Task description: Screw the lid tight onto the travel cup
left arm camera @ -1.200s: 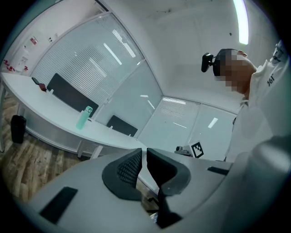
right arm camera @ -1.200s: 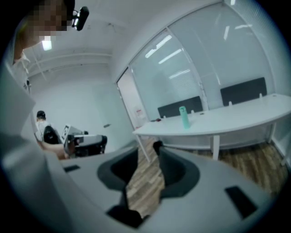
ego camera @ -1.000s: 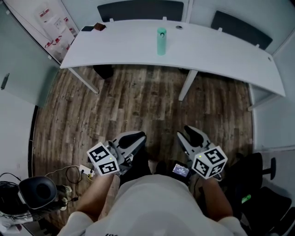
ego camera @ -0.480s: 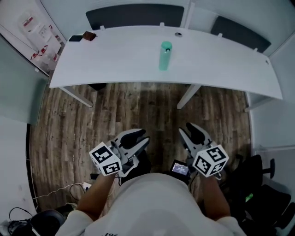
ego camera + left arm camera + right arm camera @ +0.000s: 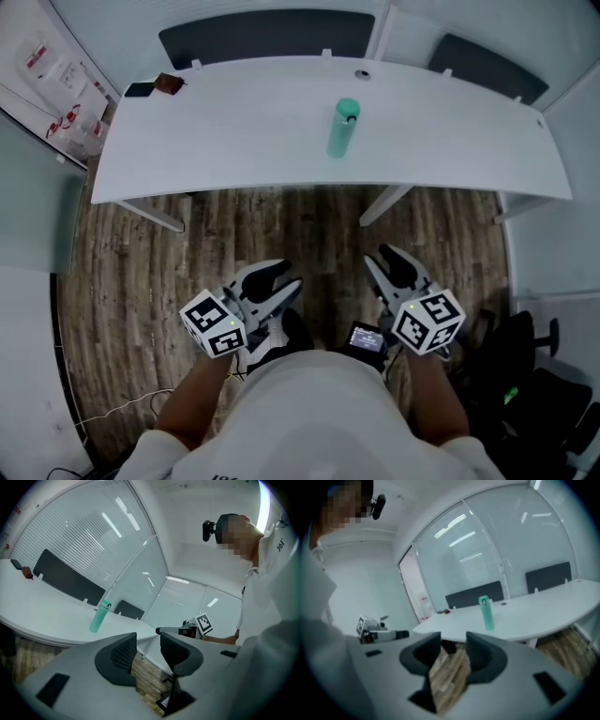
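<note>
The left gripper (image 5: 147, 648) is empty: its jaws have just been opening and now stand partly apart, with only the wooden floor (image 5: 281, 225) showing through the gap between the ribbed pads. The right gripper (image 5: 453, 651) is also partly open and grips nothing; the same floorboards show between its jaws. Both are held low in front of the person's body, side by side but apart, pointing toward the white table (image 5: 234, 122) and well short of it. The mint-green travel cup (image 5: 342, 129) stands upright on the table, on the side nearer the person and a little right of centre, with its lid (image 5: 348, 108) sitting on top. Neither gripper touches the cup or the table.
</note>
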Demonstrator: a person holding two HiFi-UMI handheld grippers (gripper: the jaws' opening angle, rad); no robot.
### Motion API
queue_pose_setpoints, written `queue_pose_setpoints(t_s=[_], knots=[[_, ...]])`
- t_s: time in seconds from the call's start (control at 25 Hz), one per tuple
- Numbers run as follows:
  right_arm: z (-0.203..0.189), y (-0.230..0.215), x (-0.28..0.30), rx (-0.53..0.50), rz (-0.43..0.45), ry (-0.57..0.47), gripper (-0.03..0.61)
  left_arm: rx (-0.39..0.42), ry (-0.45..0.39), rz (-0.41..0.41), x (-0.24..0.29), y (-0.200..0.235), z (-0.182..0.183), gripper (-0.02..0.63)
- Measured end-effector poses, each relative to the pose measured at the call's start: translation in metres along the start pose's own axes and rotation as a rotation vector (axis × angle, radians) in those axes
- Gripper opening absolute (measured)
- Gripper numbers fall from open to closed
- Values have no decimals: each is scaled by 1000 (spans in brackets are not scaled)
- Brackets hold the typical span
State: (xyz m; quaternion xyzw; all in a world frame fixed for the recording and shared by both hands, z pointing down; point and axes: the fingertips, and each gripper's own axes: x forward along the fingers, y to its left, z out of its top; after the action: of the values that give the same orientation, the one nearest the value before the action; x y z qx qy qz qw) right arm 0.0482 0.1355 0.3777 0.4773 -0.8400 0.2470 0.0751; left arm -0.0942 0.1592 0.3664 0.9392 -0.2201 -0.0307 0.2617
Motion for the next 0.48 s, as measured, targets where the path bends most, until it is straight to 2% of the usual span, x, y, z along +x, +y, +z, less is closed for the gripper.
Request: queue_pose_setpoints(t_s=[0.48], knots=[[12, -6, 37, -9, -18, 5, 161, -7, -9, -16, 3, 25, 15, 170]])
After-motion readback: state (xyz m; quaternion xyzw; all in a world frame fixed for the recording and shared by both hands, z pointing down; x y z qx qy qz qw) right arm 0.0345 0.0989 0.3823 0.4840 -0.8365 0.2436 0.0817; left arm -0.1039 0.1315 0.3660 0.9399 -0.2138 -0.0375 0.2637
